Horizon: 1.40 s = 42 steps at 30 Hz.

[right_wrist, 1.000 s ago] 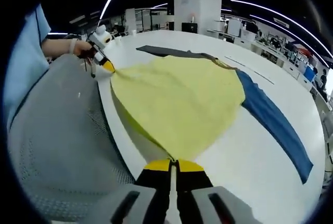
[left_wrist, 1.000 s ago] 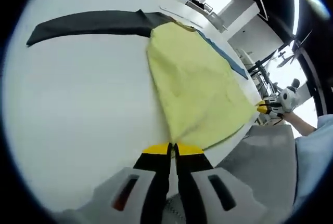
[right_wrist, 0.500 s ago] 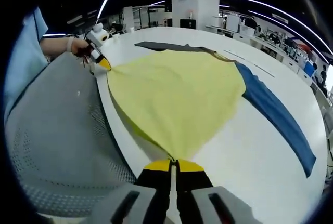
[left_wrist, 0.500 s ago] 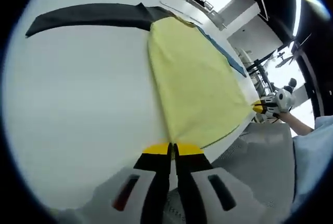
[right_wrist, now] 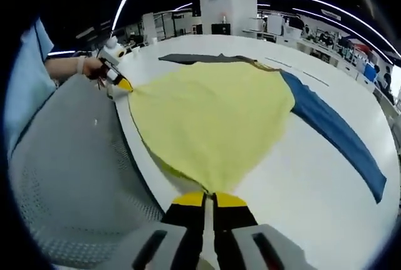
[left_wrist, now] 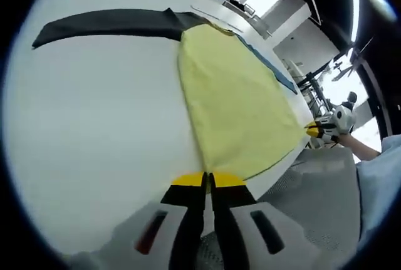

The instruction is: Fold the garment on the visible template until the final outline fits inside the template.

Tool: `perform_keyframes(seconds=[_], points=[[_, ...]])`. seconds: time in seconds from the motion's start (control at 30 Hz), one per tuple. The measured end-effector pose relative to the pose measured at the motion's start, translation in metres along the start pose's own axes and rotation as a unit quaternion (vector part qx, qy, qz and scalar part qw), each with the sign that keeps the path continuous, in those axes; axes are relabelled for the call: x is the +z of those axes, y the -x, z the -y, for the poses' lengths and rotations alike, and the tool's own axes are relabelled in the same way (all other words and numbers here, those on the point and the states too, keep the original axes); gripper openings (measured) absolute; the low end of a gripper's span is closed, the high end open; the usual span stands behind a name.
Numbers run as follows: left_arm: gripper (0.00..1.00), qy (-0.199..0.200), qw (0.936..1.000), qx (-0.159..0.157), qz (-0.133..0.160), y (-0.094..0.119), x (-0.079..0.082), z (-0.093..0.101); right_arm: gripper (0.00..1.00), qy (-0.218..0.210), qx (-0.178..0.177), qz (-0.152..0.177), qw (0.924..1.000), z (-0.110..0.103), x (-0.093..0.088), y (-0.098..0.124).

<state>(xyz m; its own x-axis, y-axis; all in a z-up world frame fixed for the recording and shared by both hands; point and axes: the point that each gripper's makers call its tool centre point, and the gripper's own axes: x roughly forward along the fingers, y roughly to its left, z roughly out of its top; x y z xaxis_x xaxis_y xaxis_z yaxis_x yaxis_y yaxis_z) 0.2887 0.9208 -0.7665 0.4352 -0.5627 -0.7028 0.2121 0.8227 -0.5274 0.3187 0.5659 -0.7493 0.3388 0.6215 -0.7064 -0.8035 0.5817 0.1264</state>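
A garment with a yellow body [left_wrist: 235, 98], a dark grey sleeve [left_wrist: 106, 22] and a blue sleeve [left_wrist: 269, 63] lies spread on a white table [left_wrist: 94, 126]. My left gripper [left_wrist: 208, 179] is shut on one hem corner at the near table edge. In the right gripper view the yellow body [right_wrist: 213, 116] stretches flat from my right gripper [right_wrist: 208, 198], which is shut on the other hem corner. The blue sleeve [right_wrist: 335, 132] lies to the right, the grey sleeve [right_wrist: 194, 59] at the far end. The left gripper [right_wrist: 120, 83] shows at the left, the right gripper [left_wrist: 313, 130] at the far right.
A grey perforated surface [right_wrist: 69, 170] lies below the table edge beside a person's light blue sleeve [right_wrist: 25, 94]. Thin lines [right_wrist: 301, 72] are marked on the table beyond the garment. Desks and a white pillar [right_wrist: 229, 0] stand in the background.
The yellow body has been pulled flatter and tauter between the two grippers; both keep their hold on the hem corners. The views shifted only slightly.
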Motion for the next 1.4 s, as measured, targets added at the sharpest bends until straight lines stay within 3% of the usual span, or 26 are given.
perform_keyframes(seconds=[0.13, 0.23, 0.3, 0.4, 0.47, 0.57, 0.73, 0.83, 0.93, 1.0, 1.07, 1.2, 1.4], points=[[0.05, -0.016, 0.9994, -0.008, 0.029, 0.004, 0.008, 0.003, 0.05, -0.020, -0.003, 0.017, 0.9997, 0.003, 0.005, 0.005], [0.20, -0.032, 0.9983, -0.010, 0.049, 0.008, 0.014, 0.005, 0.11, -0.030, -0.007, 0.030, 0.9991, 0.006, 0.008, 0.009], [0.24, -0.048, 0.9970, -0.023, 0.057, 0.011, 0.017, 0.010, 0.18, -0.035, -0.012, 0.034, 0.9987, 0.008, 0.009, 0.011], [0.39, -0.080, 0.9924, -0.019, 0.092, 0.014, 0.030, 0.011, 0.27, -0.031, -0.037, 0.038, 0.9981, 0.017, 0.010, 0.012], [0.52, -0.081, 0.9921, -0.010, 0.095, 0.014, 0.031, 0.009, 0.29, -0.027, -0.040, 0.039, 0.9981, 0.019, 0.010, 0.013], [0.56, -0.094, 0.9899, -0.012, 0.106, 0.014, 0.037, 0.009, 0.35, -0.046, -0.041, 0.053, 0.9967, 0.022, 0.014, 0.014], [0.72, -0.121, 0.9853, -0.005, 0.121, 0.015, 0.048, 0.012, 0.52, -0.045, -0.059, 0.077, 0.9943, 0.031, 0.025, 0.019], [0.86, -0.128, 0.9833, -0.007, 0.130, 0.014, 0.054, 0.013, 0.73, -0.040, -0.069, 0.097, 0.9921, 0.038, 0.033, 0.023], [0.99, -0.140, 0.9770, -0.044, 0.155, 0.015, 0.064, 0.027, 0.97, -0.049, -0.084, 0.124, 0.9876, 0.045, 0.042, 0.027], [0.99, -0.134, 0.9782, -0.048, 0.151, 0.018, 0.065, 0.028, 1.00, -0.057, -0.090, 0.130, 0.9858, 0.050, 0.042, 0.032], [0.99, -0.156, 0.9721, -0.057, 0.166, 0.021, 0.070, 0.033, 1.00, -0.069, -0.100, 0.135, 0.9833, 0.056, 0.041, 0.037], [0.99, -0.171, 0.9695, -0.054, 0.167, 0.025, 0.076, 0.036, 1.00, -0.084, -0.116, 0.138, 0.9799, 0.066, 0.037, 0.047], [0.99, -0.187, 0.9641, -0.065, 0.177, 0.031, 0.088, 0.043, 1.00, -0.073, -0.143, 0.133, 0.9781, 0.085, 0.035, 0.059]])
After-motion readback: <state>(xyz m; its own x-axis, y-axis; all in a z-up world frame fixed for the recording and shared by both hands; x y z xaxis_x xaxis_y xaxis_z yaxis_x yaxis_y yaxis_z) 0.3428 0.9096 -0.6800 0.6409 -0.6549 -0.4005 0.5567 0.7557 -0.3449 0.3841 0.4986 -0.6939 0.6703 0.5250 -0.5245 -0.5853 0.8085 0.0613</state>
